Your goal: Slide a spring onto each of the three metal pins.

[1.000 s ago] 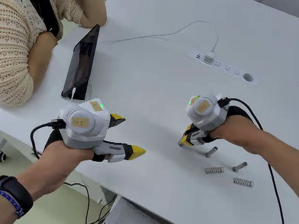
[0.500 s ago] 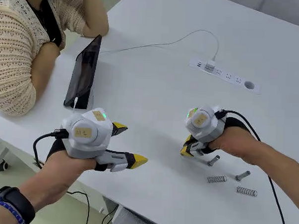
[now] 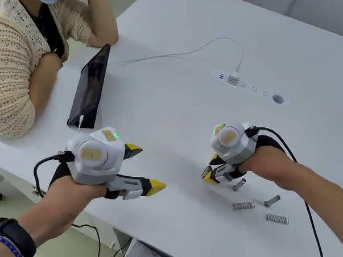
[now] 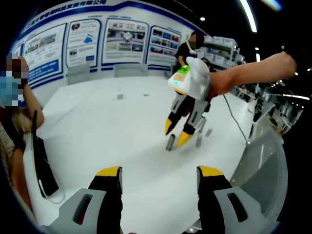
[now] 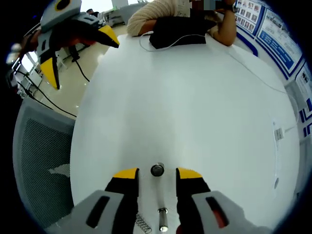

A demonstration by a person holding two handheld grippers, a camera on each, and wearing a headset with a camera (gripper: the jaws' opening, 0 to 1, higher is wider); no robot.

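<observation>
Left gripper (image 3: 145,168): jaws wide apart, empty, held above the table's near edge. Right gripper (image 3: 209,171): jaws part-open, straddling the upright pin (image 5: 157,169) without clamping it. Spare pins (image 3: 239,184) and springs (image 3: 243,205) lie beside it. Step: securing the first pin. Next move: close squarely on it.

I hold my left white plastic gripper with yellow-tipped jaws (image 3: 145,168) roughly level, its jaws spread wide. My right gripper (image 3: 209,168), of the same white and yellow make, tilts steeply downward with its jaws parted only narrowly, my forearm stretched out behind it.
</observation>
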